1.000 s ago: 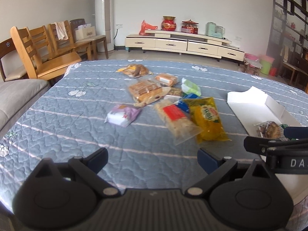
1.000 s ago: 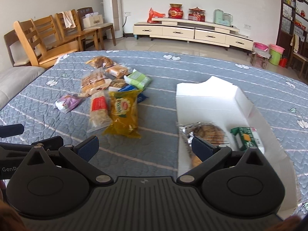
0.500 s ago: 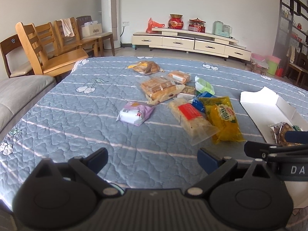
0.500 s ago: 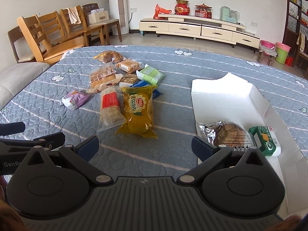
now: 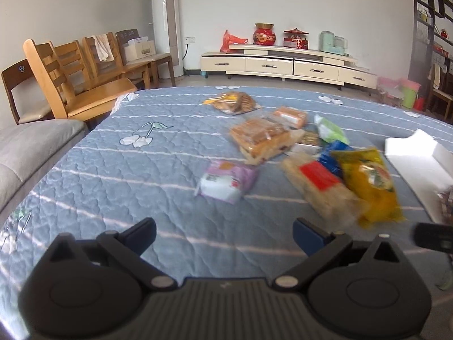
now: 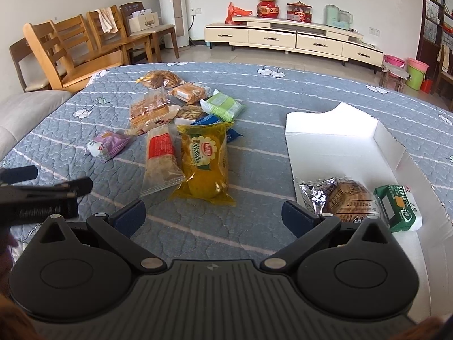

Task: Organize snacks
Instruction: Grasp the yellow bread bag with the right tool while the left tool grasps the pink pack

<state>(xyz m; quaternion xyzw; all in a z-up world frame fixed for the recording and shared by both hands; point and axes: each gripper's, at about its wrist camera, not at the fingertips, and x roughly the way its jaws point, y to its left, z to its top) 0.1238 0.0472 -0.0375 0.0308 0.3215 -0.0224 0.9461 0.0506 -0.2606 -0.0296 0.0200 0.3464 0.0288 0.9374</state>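
Two snacks already lie in the white box [image 6: 334, 153] while the yellow packet [image 6: 205, 164] heads the pile beside it, probably next, needing the empty, spread-jawed right gripper [image 6: 212, 215] lowered astride it, left gripper [image 5: 223, 232] likewise spread.

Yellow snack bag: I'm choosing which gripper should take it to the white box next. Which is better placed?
Right, probably. The right gripper is open with the yellow snack bag just ahead, and the white box on its right. The left gripper sees the bag off to its right.
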